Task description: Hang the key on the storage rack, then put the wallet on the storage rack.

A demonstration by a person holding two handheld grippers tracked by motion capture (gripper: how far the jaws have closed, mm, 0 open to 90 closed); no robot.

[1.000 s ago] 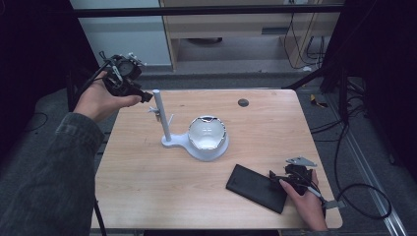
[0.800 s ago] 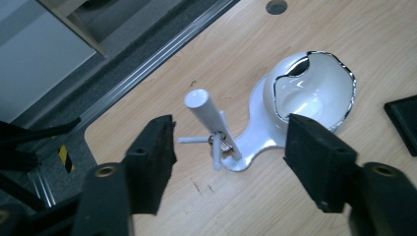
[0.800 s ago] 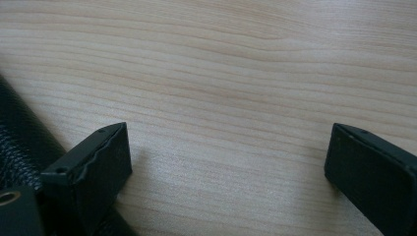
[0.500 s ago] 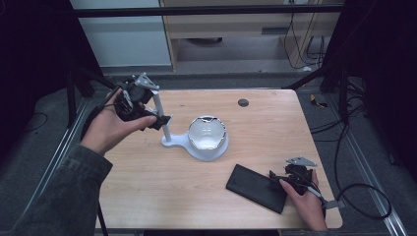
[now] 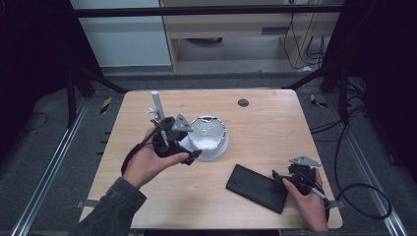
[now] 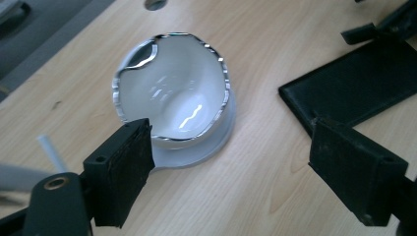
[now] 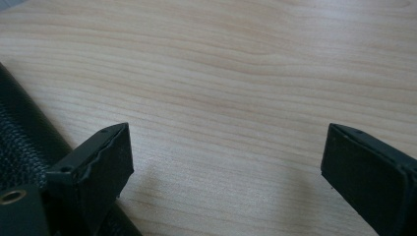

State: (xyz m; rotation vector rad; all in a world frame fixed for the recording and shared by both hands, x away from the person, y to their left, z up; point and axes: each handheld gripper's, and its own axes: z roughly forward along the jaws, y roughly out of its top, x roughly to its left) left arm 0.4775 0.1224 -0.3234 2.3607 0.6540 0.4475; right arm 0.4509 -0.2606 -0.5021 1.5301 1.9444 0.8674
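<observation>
Two hand-held black grippers work over a pale wooden table (image 5: 275,123), seen from above. Nearest the camera, at the table's front right, the right gripper (image 5: 295,178) rests low beside a flat black rectangular pad (image 5: 257,188), held in the person's right hand (image 5: 307,206). The right gripper view shows its jaws spread wide over bare wood, gripping nothing, with the pad's textured black edge just beside the left-hand jaw. The pad lies flat, its long axis running diagonally from the table's middle toward the front right corner; no label or writing can be made out on it.

Farther in, left of centre, the left hand (image 5: 147,162), in a dark grey-green sleeve (image 5: 110,211), holds the left gripper (image 5: 189,155) against the near side of a glossy white bowl with a wavy silver rim (image 5: 209,132). Its jaws stand wide apart and hold nothing; in the left gripper view one jaw overlaps the bowl's near rim, though whether it touches is hard to tell. The bowl opens upward, tilted slightly, on a round white base (image 5: 216,150). Just behind the gripper a slim white upright post (image 5: 158,105) rises. Farther back, a small dark round hole (image 5: 243,103) marks the tabletop.
</observation>
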